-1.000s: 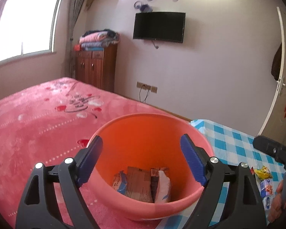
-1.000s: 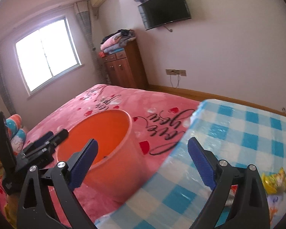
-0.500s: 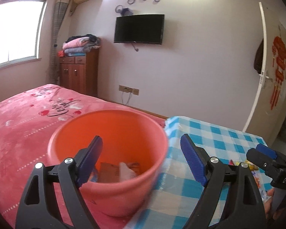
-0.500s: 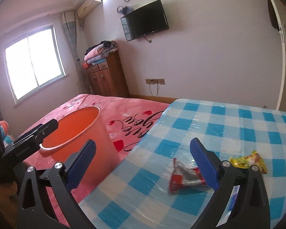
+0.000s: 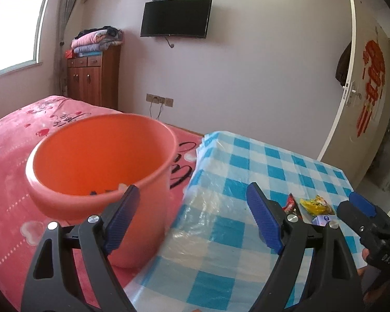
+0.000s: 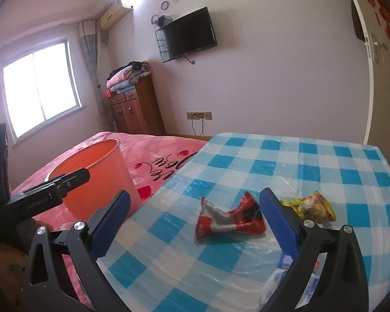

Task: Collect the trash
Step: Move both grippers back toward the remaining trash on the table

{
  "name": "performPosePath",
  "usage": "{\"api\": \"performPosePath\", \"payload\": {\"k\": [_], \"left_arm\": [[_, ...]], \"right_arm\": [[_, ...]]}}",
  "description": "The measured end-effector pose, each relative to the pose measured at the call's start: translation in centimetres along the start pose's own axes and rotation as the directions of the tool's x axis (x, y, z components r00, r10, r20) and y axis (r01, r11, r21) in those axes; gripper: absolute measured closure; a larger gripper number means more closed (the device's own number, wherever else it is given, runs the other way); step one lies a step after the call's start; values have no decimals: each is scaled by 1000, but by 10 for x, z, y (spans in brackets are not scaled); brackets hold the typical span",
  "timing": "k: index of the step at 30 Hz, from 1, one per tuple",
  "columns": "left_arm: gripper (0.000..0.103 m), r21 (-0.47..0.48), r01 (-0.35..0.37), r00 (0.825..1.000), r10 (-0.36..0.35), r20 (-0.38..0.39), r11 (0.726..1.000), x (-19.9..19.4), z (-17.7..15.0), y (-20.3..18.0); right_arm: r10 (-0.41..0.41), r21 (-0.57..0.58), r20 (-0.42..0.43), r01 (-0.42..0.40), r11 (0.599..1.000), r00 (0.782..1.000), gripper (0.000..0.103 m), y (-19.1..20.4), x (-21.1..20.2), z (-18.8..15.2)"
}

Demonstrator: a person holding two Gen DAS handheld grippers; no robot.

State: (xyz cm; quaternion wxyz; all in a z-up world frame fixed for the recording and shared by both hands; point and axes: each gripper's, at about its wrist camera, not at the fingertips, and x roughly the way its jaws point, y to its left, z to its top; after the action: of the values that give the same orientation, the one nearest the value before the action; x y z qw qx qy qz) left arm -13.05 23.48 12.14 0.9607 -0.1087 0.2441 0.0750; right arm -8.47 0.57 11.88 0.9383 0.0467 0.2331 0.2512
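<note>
Approaching with both claws wide and empty, I note the crumpled red foil wrapper (image 6: 228, 219) lies centre-frame on the blue-checked plastic tablecloth (image 6: 286, 156), long axis crosswise, between the right gripper (image 6: 195, 223) fingertips, nearer it than the left gripper (image 5: 195, 221).

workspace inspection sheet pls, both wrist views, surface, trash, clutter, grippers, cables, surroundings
surface: blue checked tablecloth under clear plastic, beside a pink bed
job's things: orange bucket on the bed at the table's edge; red wrapper and yellow wrapper lying on the cloth
clutter: a white and blue packet, partly hidden
grippers: left gripper open, empty; right gripper open, empty, red wrapper just ahead
cables: cord hanging from the wall socket
surroundings: wall TV, wooden cabinet with folded blankets, window, door
</note>
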Motion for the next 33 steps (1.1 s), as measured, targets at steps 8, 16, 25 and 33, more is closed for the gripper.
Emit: {"api": "performPosePath", "payload": {"k": [8, 16, 25, 33], "left_arm": [[18, 60, 21, 999, -19, -29, 998, 5, -16, -25], [18, 155, 35, 998, -28, -48, 987, 12, -28, -62], [18, 210, 68, 994, -48, -97, 975, 23, -40, -96], [19, 259, 117, 985, -79, -153, 959, 31, -51, -126]], "right_arm": [[-20, 45, 15, 19, 999, 1000, 5, -29, -14, -13], [-39, 76, 29, 37, 996, 999, 5, -59, -23, -22], [-55, 136, 26, 51, 989, 998, 5, -94, -32, -30], [-79, 203, -1, 78, 976, 997, 5, -124, -36, -34]]}}
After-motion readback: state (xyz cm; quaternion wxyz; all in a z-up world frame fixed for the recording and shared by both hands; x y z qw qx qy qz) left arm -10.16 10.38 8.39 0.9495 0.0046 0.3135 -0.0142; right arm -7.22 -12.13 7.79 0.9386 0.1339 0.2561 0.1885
